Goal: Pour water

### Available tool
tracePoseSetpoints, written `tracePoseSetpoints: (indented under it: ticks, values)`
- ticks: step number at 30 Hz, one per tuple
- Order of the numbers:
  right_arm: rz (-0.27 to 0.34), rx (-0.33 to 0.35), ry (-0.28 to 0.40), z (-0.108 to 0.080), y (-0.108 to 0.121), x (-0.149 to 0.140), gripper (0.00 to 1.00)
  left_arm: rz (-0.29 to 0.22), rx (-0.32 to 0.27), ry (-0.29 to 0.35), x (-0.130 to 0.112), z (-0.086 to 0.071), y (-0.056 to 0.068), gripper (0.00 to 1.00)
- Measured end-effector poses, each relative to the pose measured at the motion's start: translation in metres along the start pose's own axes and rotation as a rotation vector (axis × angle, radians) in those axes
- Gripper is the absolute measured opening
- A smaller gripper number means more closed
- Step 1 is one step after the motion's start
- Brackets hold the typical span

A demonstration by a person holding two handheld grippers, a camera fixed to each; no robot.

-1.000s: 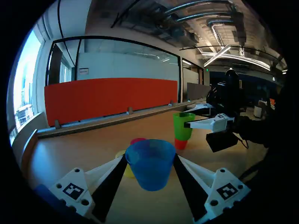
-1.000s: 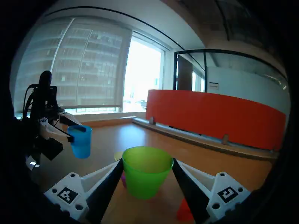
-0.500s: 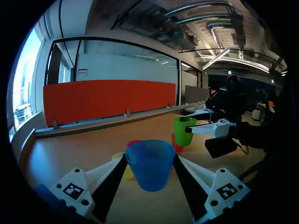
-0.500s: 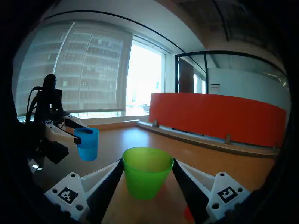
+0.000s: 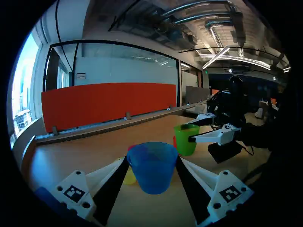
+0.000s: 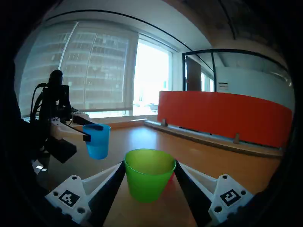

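My left gripper (image 5: pixel 152 162) clamps the blue cup (image 5: pixel 152 174) over the table (image 5: pixel 75 155); my right gripper (image 6: pixel 149 166) clamps the green cup (image 6: pixel 148 181), at two o'clock from the blue in the left gripper view.

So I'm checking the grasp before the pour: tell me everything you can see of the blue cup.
The blue cup is a translucent, plastic-looking tumbler that tapers toward its base and has an open round rim. It is upright, clamped between the two fingers of the left tool, which press on its sides just below the rim. In the right gripper view it appears to hang above the wooden table, apart from the green cup. Whether it holds water cannot be told.
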State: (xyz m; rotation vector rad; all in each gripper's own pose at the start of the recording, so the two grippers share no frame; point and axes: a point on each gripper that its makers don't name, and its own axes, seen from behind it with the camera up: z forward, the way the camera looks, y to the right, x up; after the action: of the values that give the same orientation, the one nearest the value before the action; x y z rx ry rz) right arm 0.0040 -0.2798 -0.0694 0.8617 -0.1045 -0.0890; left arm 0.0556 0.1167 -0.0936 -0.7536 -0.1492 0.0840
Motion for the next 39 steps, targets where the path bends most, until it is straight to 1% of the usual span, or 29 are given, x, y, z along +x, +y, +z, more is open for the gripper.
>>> tracePoseSetpoints:
  ticks: [15, 21, 30, 39]
  values:
    - [-0.02, 0.056, -0.015, 0.006, -0.018, -0.002, 0.94, 0.087, 0.015, -0.005, 0.004, 0.004, -0.007, 0.87]
    - [-0.02, 0.082, -0.021, 0.007, -0.026, -0.002, 0.94, 0.135, 0.025, -0.002, 0.008, 0.006, -0.009, 0.87]
    - [-0.028, 0.118, -0.03, 0.009, -0.038, -0.004, 0.94, 0.194, 0.031, 0.006, 0.015, 0.01, -0.009, 0.87]
    - [-0.022, 0.148, -0.044, 0.011, -0.05, -0.011, 0.94, 0.255, 0.046, 0.011, 0.021, 0.015, -0.012, 0.87]
